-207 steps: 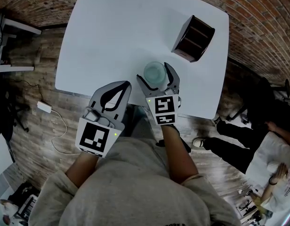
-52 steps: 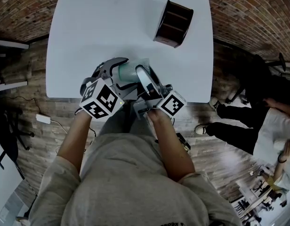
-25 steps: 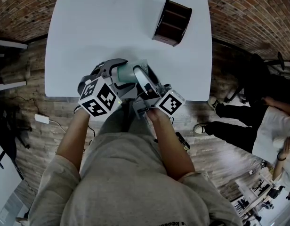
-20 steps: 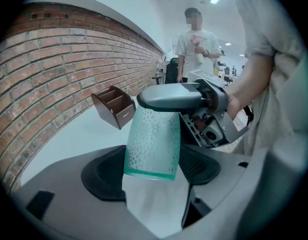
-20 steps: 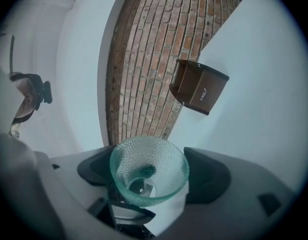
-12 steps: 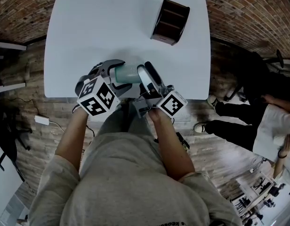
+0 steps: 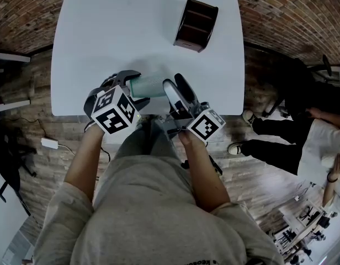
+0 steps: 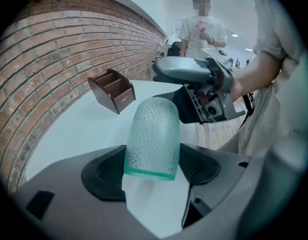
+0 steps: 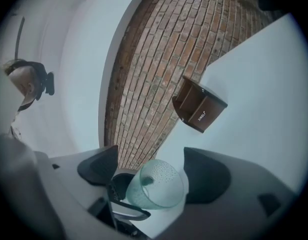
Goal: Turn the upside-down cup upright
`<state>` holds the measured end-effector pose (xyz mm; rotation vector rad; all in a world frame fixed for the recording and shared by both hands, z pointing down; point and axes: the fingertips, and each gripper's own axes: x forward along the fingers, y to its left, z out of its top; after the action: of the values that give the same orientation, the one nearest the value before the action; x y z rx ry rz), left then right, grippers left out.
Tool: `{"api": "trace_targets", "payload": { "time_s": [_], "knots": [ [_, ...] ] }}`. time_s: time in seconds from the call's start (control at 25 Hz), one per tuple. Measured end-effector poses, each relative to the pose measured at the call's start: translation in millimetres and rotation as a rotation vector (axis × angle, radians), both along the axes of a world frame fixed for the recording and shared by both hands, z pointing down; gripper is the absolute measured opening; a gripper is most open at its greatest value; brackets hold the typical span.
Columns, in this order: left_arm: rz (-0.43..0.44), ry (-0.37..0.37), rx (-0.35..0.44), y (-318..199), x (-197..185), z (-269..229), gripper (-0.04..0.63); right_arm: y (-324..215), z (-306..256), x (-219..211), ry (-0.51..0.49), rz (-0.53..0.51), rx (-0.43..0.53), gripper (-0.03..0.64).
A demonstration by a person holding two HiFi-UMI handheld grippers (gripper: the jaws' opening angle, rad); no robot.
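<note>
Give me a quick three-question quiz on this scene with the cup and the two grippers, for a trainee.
1. Multiple choice: which gripper is clamped on the cup? A. the left gripper B. the right gripper C. both
2. True or false: the cup stands upright, with its mouth facing up.
3. Fill in: the right gripper's jaws are ___, with the cup's closed end in front of them but not gripped.

Key
1. A. Its jaws press on the cup near the rim.
2. False. The cup lies on its side, with its closed end towards the right gripper.
3. apart
</note>
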<state>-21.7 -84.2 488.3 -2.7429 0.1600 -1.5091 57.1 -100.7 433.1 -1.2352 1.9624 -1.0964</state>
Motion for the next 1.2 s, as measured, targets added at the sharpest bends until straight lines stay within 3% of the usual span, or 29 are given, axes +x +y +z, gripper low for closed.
{"api": "trace_targets", "payload": {
  "time_s": [0.28, 0.32, 0.4, 0.48, 0.6, 0.84, 1.2],
  "knots": [
    [0.015, -0.06, 0.012, 0.5, -1.7, 0.3, 0.328, 14.9, -27.7, 3.5, 0.128, -0.023, 0.035, 0.386],
    [0.017, -0.064, 0.012, 0.8, -1.2, 0.1, 0.328, 17.2, -31.8, 4.6, 0.157, -0.021, 0.039, 0.347],
    [0.022, -0.071, 0.013, 1.3, -0.5, -0.1, 0.328, 22.0, -40.0, 7.1, 0.229, -0.013, 0.051, 0.14],
    [0.025, -0.079, 0.019, 1.4, -0.3, -0.3, 0.328, 26.4, -47.1, 4.8, 0.314, -0.032, 0.068, 0.015],
    [0.033, -0.094, 0.028, 1.2, -1.2, 0.3, 0.328, 30.5, -51.6, -8.6, 0.448, -0.108, 0.068, 0.006],
    [0.041, -0.11, 0.029, 2.4, -0.3, 1.9, 0.328, 32.8, -41.6, -35.2, 0.724, -0.252, -0.028, 0.006],
    [0.054, -0.122, 0.028, 6.2, 2.8, 2.1, 0.328, 29.7, -24.9, -49.1, 0.922, -0.384, -0.13, 0.006]
  ]
}}
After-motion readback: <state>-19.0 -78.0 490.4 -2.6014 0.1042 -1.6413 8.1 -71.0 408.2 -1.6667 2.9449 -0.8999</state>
